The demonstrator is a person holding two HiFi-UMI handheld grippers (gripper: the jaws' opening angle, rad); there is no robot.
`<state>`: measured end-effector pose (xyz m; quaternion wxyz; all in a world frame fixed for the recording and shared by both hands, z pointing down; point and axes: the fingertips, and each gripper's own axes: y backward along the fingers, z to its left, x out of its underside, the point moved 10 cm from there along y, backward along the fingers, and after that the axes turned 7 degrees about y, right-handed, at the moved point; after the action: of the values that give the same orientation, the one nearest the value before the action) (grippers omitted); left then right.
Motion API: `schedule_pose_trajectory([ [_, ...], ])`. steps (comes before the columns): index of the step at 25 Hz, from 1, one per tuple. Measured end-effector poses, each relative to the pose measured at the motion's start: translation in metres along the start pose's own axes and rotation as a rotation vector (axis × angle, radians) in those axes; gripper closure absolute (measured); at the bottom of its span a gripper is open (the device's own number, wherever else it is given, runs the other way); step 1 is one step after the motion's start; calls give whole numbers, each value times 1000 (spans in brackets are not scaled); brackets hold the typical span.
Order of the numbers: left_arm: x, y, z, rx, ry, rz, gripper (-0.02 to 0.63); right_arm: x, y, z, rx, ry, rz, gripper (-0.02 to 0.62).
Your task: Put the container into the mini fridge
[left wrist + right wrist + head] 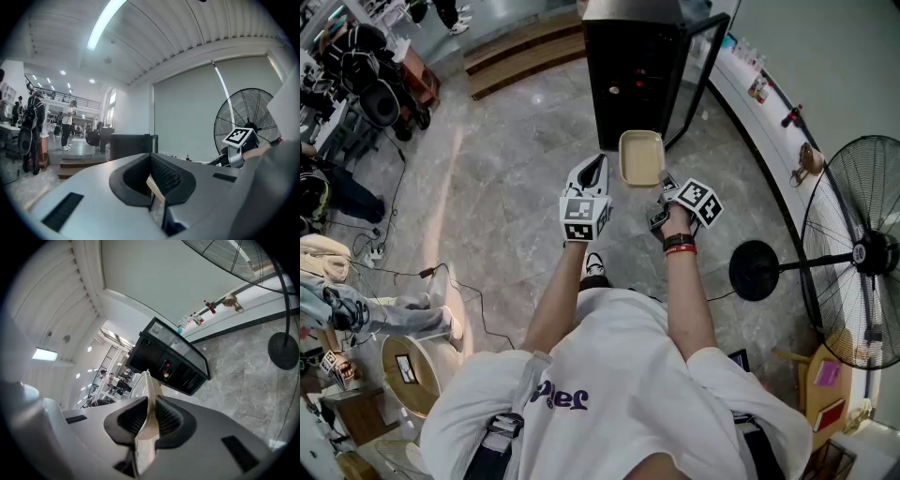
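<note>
We are standing on a grey marble floor (506,187), holding both claws out in front of us. The right claw (149,417) is clenching the rim of a shallow beige rectangular plastic container (640,157). In the right gripper view its two ribbed black pads (166,416) are pressing on either side of the thin pale wall, which is rising edge-on from between them. In the head view the container is sticking out ahead of this claw in the air above the floor, its open side facing up toward us.

The left claw (593,169) is hovering just beside the container's left edge, and we cannot tell from above whether it is touching it. In the left gripper view its jaws are meeting, clenched, with only a thin pale strip showing in the seam between them; we cannot tell what that strip is.

Ahead of both claws a black mini fridge (637,70) is standing on the floor, its glass door (705,70) hanging open to the right. Well off to the right of the right claw a black pedestal fan (862,253) is standing.
</note>
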<state>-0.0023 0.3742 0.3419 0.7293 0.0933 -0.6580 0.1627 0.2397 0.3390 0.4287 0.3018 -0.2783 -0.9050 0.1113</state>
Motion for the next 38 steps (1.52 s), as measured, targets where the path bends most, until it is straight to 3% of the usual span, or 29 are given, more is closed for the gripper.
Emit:
schedule_pose_trajectory([
  [7, 17, 12, -8, -8, 17, 48, 586, 10, 11, -12, 19, -35, -5, 531],
  [13, 29, -8, -5, 14, 30, 68, 586, 7, -2, -22, 17, -90, -33, 531],
  [17, 32, -33, 8, 20, 38, 69, 586, -3, -28, -22, -4, -119, -48, 532],
  [29, 9, -143, 79, 27, 64, 59, 586, -61, -137, 5, 26, -75, -40, 534],
  [38, 4, -198, 125, 118, 64, 75, 586, -72, -202, 25, 45, -78, -47, 534],
])
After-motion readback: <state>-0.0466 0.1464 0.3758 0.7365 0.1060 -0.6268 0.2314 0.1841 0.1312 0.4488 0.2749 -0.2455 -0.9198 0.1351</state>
